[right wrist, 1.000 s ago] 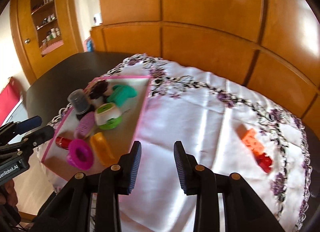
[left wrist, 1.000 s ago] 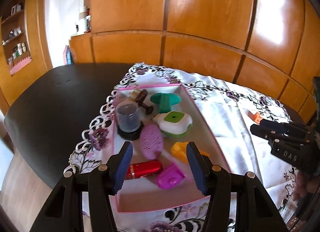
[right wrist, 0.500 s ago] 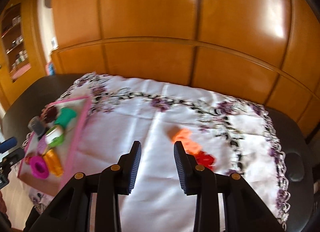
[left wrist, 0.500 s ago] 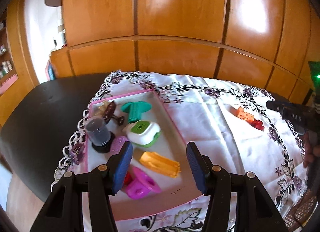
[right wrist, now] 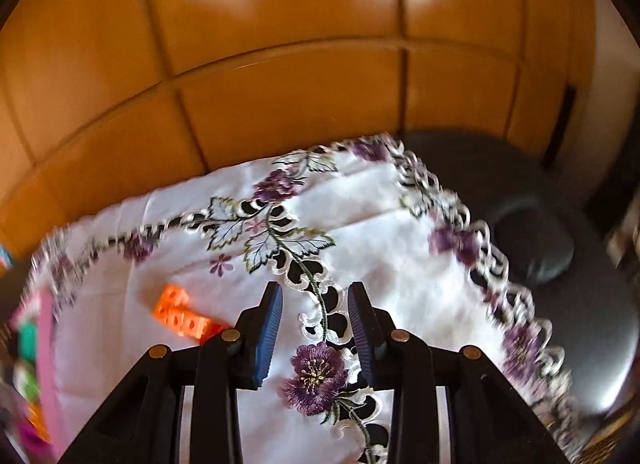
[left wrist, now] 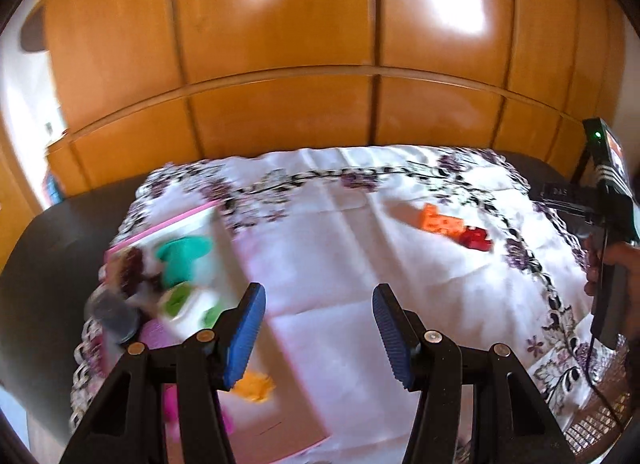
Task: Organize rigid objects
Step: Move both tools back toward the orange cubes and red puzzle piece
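Left gripper (left wrist: 318, 332): the jaws stand moderately apart with nothing between the blue pads; only bare tablecloth (left wrist: 344, 248) shows through the gap. It hangs above the cloth, touching nothing.

Right gripper (right wrist: 314, 330): the jaws stand narrower than the left pair, still parted, and nothing is held. An embroidered vine and purple flower on the cloth show through the gap. In the left wrist view this gripper's body appears at 3 o'clock, held in a hand (left wrist: 618, 276).

Task items: an orange block (left wrist: 440, 222) and a red block (left wrist: 476, 240) lie touching each other on the white cloth, at about 2 o'clock from the left gripper and well apart from it. In the right wrist view the orange block sits at 9 o'clock, just beside the left finger; the red block is mostly hidden behind that finger.

Pink-rimmed tray (left wrist: 176, 220): at 9 to 10 o'clock of the left gripper, near the cloth's left edge. It holds a teal piece (left wrist: 182, 260), a white-and-green case (left wrist: 188, 306), a grey cup (left wrist: 114, 314), a yellow-orange piece (left wrist: 256, 384) and magenta pieces. Motion blur obscures their detail.

Surroundings: the cloth covers a dark table (left wrist: 60, 256); wooden panelling (left wrist: 280, 44) stands behind.
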{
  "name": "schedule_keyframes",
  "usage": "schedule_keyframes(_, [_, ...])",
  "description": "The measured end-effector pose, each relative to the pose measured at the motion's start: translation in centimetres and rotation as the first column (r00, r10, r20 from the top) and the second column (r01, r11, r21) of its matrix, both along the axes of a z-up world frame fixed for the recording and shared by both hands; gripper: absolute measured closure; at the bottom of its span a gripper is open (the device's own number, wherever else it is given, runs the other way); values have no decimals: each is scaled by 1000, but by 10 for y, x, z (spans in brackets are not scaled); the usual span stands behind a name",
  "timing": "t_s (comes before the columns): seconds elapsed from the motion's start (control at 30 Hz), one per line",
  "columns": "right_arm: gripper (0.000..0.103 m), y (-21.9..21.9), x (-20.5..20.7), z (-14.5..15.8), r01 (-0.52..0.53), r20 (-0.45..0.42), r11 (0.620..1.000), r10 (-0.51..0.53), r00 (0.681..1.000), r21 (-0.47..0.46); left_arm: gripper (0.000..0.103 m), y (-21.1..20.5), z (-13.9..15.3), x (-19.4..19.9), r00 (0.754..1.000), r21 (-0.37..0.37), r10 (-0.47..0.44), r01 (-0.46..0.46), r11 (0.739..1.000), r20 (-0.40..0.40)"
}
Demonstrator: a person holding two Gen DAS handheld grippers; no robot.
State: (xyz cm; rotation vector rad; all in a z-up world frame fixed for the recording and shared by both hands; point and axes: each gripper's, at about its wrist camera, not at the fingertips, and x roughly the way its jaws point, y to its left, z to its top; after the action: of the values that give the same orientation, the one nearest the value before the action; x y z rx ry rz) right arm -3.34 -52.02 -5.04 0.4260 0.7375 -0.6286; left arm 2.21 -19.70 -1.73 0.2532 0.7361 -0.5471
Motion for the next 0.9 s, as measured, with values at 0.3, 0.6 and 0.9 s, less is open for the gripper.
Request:
schedule_keyframes(0.3, [70, -3, -1, 0, 4, 3, 1000, -4, 1000, 19, 46, -78, -13, -4, 983, 23, -185, 185, 982, -12])
schedule_keyframes(0.6, [70, -10, -3, -1, 21, 16, 998, -22, 1000, 63, 46, -118, -34, 1, 966, 53, -251, 254, 966, -59])
schedule_keyframes(0.9, [69, -10, -1, -5, 8, 11, 995, -9, 1000, 99, 47, -129, -59, 55, 936, -74, -186, 171, 982, -298])
